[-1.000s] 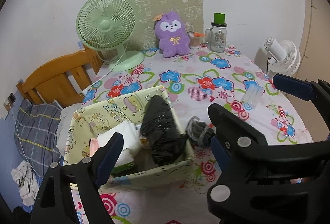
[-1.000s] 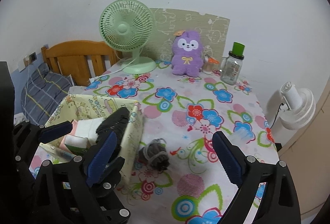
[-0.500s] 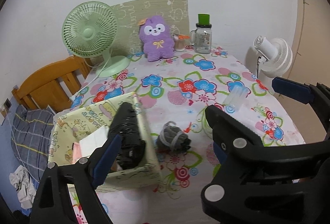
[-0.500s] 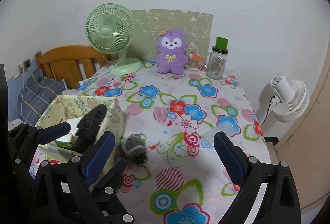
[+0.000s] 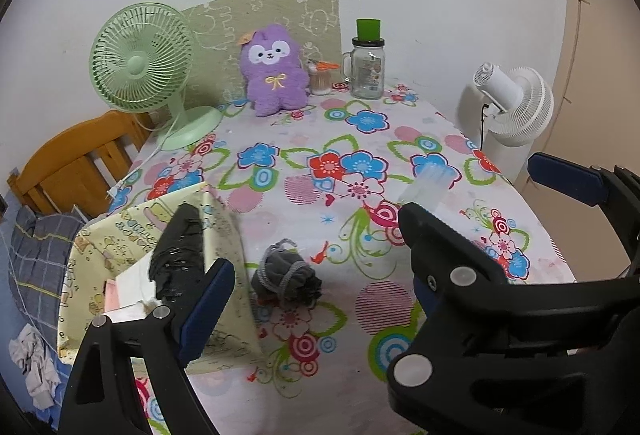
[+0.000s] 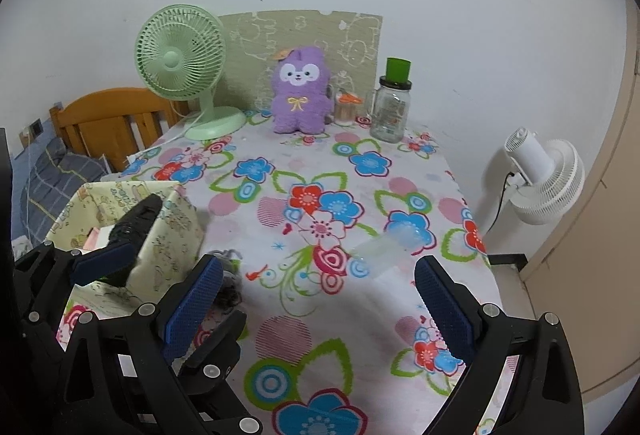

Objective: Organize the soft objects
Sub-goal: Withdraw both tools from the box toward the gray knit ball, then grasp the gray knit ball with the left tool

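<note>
Both grippers pulled back since last frame, more tablecloth showing. Grey sock bundle (image 5: 286,277) on floral table (image 5: 360,139), touching fabric bin (image 5: 230,275) right wall. Bin holds black folded umbrella (image 5: 180,255), white + pink stuff. Left gripper (image 5: 316,283) wide open, empty, bundle btwn its fingers in view. Right gripper (image 6: 320,299) open too, bundle by left fingertip.

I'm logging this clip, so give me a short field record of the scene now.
surface: table with floral cloth
storage box: near left, holds black folded item
grey sock bundle: on cloth, just right of box
purple plush: upright at far edge
left gripper: open, empty
right gripper: open, empty
</note>
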A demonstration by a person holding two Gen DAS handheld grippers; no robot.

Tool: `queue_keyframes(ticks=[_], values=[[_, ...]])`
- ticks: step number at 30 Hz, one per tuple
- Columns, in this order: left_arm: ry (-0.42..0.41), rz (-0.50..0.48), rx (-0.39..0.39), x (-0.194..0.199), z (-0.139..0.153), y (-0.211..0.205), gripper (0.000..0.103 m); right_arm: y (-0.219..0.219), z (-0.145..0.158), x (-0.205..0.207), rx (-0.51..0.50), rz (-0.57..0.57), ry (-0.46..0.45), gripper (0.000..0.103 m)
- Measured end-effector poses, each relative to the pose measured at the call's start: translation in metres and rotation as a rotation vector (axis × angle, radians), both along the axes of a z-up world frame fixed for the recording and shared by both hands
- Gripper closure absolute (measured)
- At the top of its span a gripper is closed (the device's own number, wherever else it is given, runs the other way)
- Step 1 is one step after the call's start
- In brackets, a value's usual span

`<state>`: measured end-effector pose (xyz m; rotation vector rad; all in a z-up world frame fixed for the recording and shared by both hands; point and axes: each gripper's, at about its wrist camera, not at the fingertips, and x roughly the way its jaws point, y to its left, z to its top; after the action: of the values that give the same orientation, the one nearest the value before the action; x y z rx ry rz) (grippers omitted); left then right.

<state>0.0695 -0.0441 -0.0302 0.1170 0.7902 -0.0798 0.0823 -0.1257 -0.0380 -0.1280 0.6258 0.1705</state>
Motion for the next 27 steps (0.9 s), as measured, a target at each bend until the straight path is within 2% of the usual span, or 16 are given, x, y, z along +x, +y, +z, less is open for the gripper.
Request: queue_keyframes(ticks=[9,13,27], values=[[-0.005,0.004,-0.005,0.01,-0.011,-0.011,0.011,-0.014,-0.01,0.011,0.001,-0.018,0.021,0.005],[0.014,0.005,-0.043,0.018,-0.019,-0.012,0.011,-0.02,-0.016,0.017,0.008,-0.023,0.033,0.005],[0.068,0.056,-0.069,0.048,-0.055,-0.017,0.011,-0.028,-0.052,0.053,0.022,-0.019,0.1,0.005]])
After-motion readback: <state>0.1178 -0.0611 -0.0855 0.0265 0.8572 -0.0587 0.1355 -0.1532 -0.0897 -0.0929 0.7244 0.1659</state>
